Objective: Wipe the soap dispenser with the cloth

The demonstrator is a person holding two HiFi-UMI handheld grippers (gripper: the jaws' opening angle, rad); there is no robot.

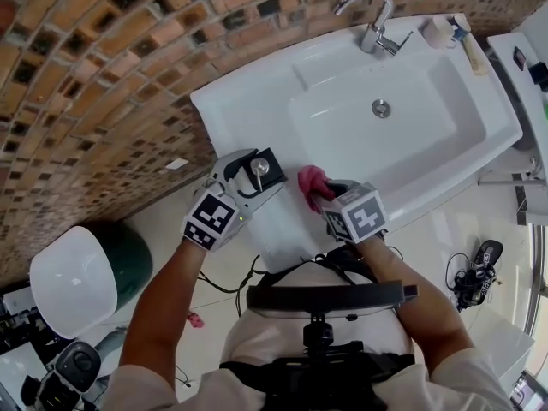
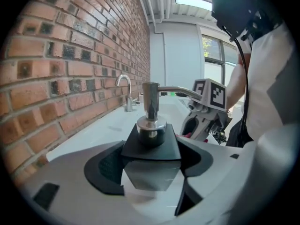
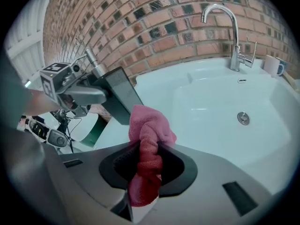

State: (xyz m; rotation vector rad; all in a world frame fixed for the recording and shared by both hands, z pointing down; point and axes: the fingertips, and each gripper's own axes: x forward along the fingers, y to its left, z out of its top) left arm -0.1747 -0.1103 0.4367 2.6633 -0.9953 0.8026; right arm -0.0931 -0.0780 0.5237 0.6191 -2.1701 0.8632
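At sink [image 1: 257, 92] front-left corner: left gripper [image 1: 250, 181] clamped on soap dispenser [image 2: 151, 139], pump axis looks tilted. Cloth [image 1: 311, 181] lies just right of it, seemingly apart, bunched and pinched in right gripper [image 1: 325, 192]. Wipe needs a short leftward reach.

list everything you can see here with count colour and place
dispenser: 1, black with chrome pump, tilted in the left gripper
cloth: 1, pink, bunched in the right gripper
sink: 1, white, against the wall
tap: 1, chrome, sink's back edge
mug: 1, white, sink corner beside the tap
wall: 1, red-brown brick, along the sink
bin: 1, green with white lid, floor at left
left gripper: 1, grey, shut on the dispenser
right gripper: 1, grey, shut on the cloth
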